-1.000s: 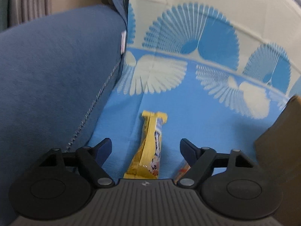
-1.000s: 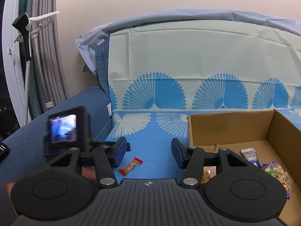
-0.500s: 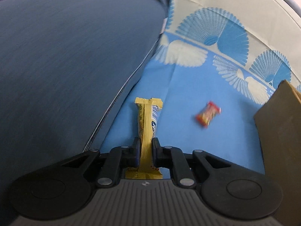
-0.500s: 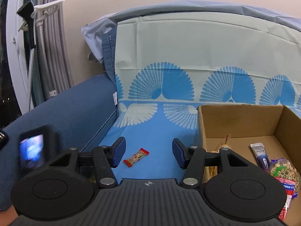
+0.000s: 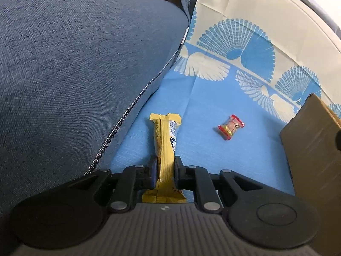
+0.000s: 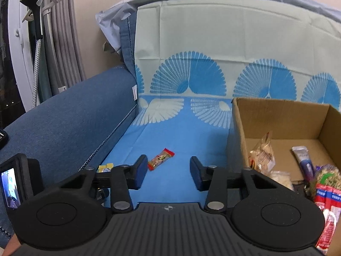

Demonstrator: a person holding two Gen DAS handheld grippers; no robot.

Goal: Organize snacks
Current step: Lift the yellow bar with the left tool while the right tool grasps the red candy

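Observation:
My left gripper (image 5: 165, 166) is shut on a yellow snack bar (image 5: 166, 140), which sticks out forward over the blue patterned cloth (image 5: 213, 149). A small red-ended candy (image 5: 230, 127) lies on the cloth to its right; it also shows in the right wrist view (image 6: 161, 159). My right gripper (image 6: 168, 170) is open and empty above the cloth, just behind that candy. A cardboard box (image 6: 281, 115) at the right holds several snack packets (image 6: 262, 153). The yellow bar's tip (image 6: 105, 167) peeks out left of my right gripper.
A blue sofa armrest (image 5: 74, 74) rises along the left. The cloth-covered backrest (image 6: 223, 42) stands behind. The box's wall (image 5: 313, 140) is close at the right of my left gripper. Curtains and a white rack (image 6: 49, 21) stand far left.
My left gripper closed on the yellow bar and drew back and up with it. The right gripper moved forward and right, bringing more of the box into view.

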